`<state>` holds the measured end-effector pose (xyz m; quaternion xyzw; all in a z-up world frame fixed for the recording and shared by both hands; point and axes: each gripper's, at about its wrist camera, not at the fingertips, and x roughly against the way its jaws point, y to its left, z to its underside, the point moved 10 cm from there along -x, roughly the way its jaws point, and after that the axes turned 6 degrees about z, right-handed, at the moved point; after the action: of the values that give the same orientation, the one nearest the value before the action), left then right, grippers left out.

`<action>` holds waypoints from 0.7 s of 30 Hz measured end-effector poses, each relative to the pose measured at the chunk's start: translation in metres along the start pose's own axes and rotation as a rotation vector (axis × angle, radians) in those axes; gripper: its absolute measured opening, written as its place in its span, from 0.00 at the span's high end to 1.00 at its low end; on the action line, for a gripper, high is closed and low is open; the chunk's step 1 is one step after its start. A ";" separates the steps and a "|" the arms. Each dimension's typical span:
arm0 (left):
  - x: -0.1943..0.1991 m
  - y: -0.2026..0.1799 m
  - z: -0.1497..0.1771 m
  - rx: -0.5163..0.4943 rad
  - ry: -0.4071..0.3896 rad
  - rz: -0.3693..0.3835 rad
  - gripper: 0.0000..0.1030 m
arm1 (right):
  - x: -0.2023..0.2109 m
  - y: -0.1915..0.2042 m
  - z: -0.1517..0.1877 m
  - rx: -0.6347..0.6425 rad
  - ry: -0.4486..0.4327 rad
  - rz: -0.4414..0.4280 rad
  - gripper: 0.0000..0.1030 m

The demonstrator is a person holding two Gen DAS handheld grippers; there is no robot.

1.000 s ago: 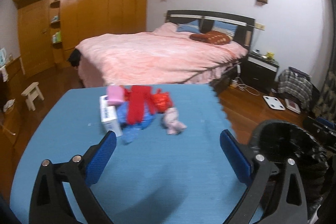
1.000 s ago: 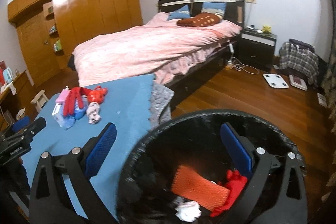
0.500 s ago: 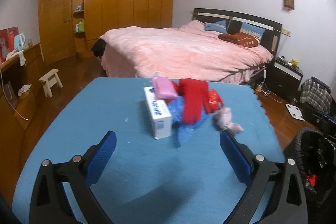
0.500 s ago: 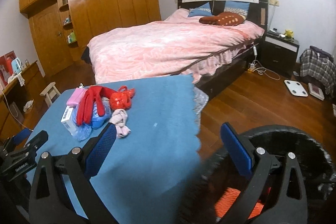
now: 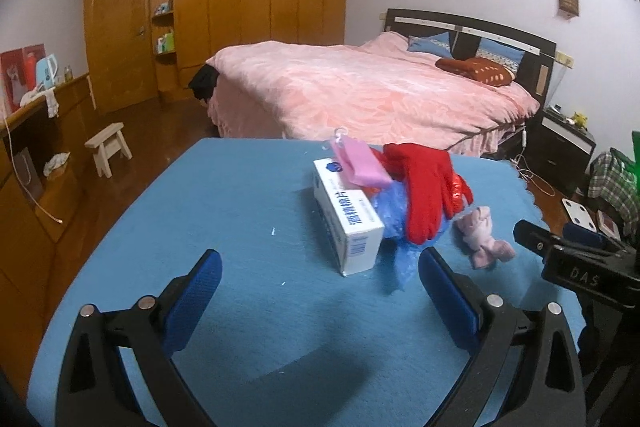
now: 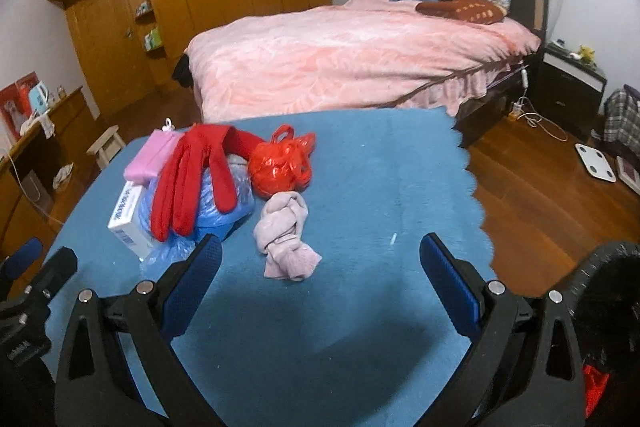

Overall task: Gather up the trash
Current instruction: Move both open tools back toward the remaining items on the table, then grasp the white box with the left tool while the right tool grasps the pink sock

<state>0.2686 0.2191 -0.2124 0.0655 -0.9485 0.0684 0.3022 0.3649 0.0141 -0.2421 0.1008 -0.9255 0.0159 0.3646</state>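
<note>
A pile of items lies on the blue table cover: a white box, a pink pouch, red gloves, a blue plastic bag, a knotted red bag and a knotted pale pink cloth. My left gripper is open just short of the white box, nothing between its fingers. Near the pink cloth my right gripper is open and empty. The black trash bin stands at the lower right of the right wrist view, red trash inside.
A pink bed stands beyond the table, with a wooden wardrobe behind it. A small stool and a wooden counter are at the left. A scale and cables lie on the wood floor at the right.
Both grippers swung left, away from the bin, and now face the pile on the table. The bin has slid to the right edge of the right wrist view. Both stay open.
</note>
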 end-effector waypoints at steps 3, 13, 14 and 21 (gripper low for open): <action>-0.005 0.000 0.001 0.002 0.008 -0.004 0.07 | -0.008 0.001 0.002 0.016 0.025 -0.010 0.06; -0.018 -0.002 0.002 0.011 0.015 0.007 0.11 | -0.021 0.002 0.002 0.069 0.050 -0.029 0.07; -0.020 -0.003 0.002 0.014 0.017 0.007 0.11 | -0.023 0.003 0.002 0.068 0.055 -0.030 0.07; -0.026 0.001 0.003 0.026 0.024 0.007 0.12 | -0.044 0.013 0.012 0.102 0.115 -0.046 0.22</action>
<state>0.2880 0.2220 -0.2299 0.0654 -0.9440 0.0824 0.3127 0.3855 0.0336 -0.2801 0.1392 -0.8986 0.0605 0.4116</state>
